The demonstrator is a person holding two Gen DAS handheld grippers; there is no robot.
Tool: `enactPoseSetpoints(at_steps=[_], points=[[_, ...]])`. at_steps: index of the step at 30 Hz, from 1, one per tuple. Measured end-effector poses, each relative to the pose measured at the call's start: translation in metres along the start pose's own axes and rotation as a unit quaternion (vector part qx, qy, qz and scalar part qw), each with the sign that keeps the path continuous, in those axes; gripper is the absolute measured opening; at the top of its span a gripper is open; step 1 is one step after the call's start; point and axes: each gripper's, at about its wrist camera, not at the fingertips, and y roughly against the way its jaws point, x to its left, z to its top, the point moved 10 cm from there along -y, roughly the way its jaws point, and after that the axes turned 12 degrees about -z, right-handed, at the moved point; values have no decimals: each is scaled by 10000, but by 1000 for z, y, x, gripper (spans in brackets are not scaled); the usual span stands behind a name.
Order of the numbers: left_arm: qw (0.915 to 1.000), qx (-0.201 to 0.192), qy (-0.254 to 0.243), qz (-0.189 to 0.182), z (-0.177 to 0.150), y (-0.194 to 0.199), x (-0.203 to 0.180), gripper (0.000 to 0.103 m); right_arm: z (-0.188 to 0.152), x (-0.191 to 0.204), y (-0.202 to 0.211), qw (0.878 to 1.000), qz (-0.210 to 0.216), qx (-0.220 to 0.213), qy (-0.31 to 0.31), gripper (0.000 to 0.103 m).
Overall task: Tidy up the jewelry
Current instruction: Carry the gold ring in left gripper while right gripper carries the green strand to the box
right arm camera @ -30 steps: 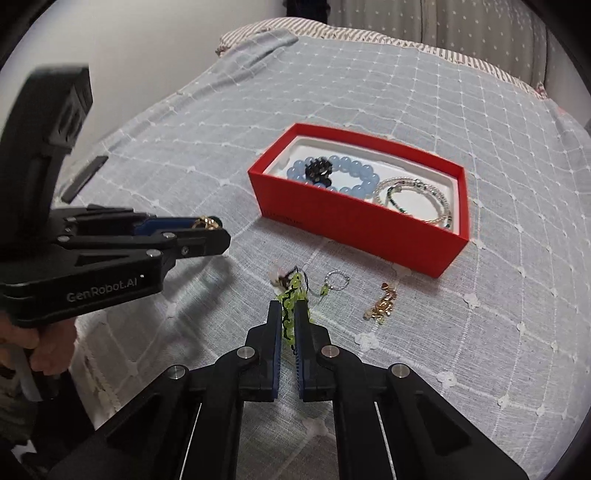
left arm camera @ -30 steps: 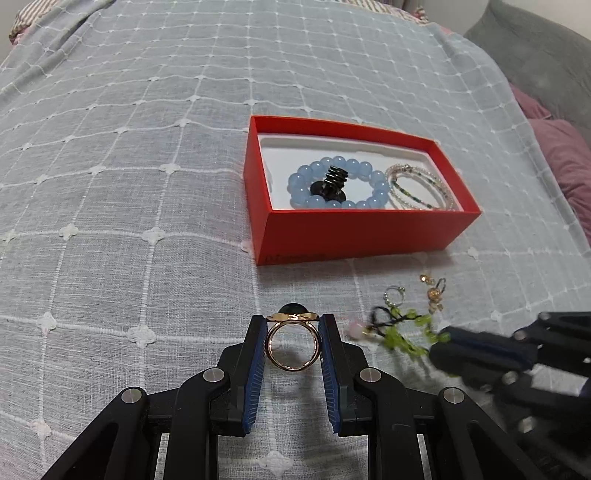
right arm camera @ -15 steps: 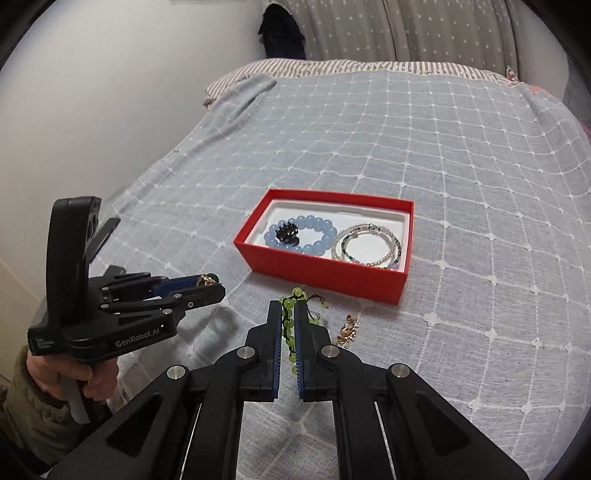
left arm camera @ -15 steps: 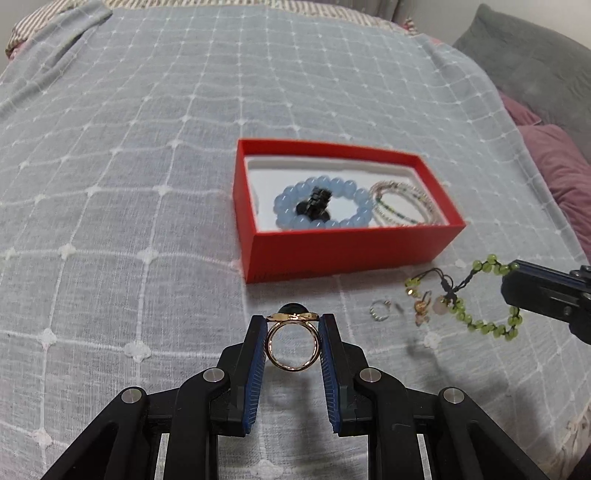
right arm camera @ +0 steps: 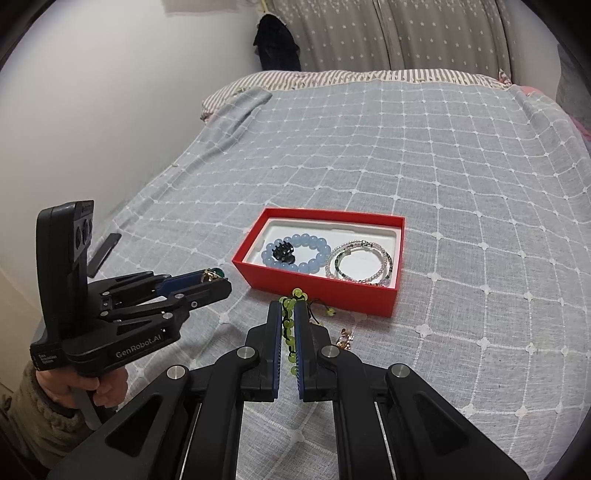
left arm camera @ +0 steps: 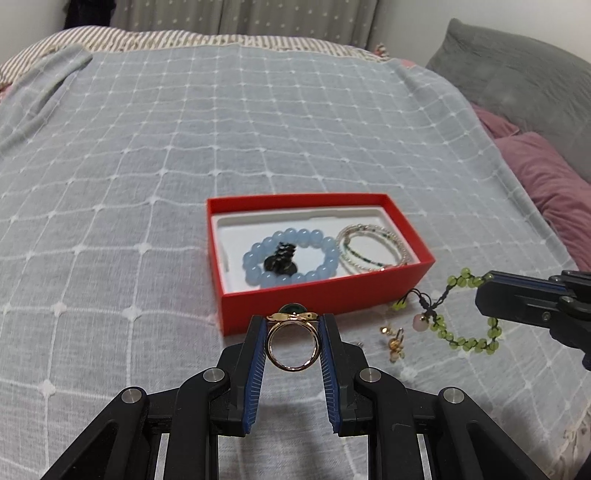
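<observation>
My bed cover (left arm camera: 184,155) is pale blue-grey with a pattern of thin white squares and little white flowers where the lines cross. The box (left arm camera: 325,295) is bright red outside and white inside. In it I see a bracelet of light blue beads (left arm camera: 291,258) with a black charm (left arm camera: 280,258), and a thin bead string (left arm camera: 373,247) that is clear with green bits. My ring (left arm camera: 293,341) is gold with a dark green stone. My other bracelet (left arm camera: 458,325) has lime green beads on black cord and one pink bead. My tools are black with blue pads (left arm camera: 255,373). The curtain (right arm camera: 388,33) is grey with white stars. The pillows (left arm camera: 543,177) are purple.
</observation>
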Motion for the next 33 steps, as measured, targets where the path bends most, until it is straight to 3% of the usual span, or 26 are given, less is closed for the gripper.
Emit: enactPoseSetpoints(at_steps=[18, 33], points=[[9991, -184, -378, 94, 28, -6, -6, 23, 27, 1, 7, 9995, -36, -305, 38, 6], [9993, -198, -283, -118, 56, -18, -4, 23, 61, 3, 17, 9981, 27, -612, 47, 6]])
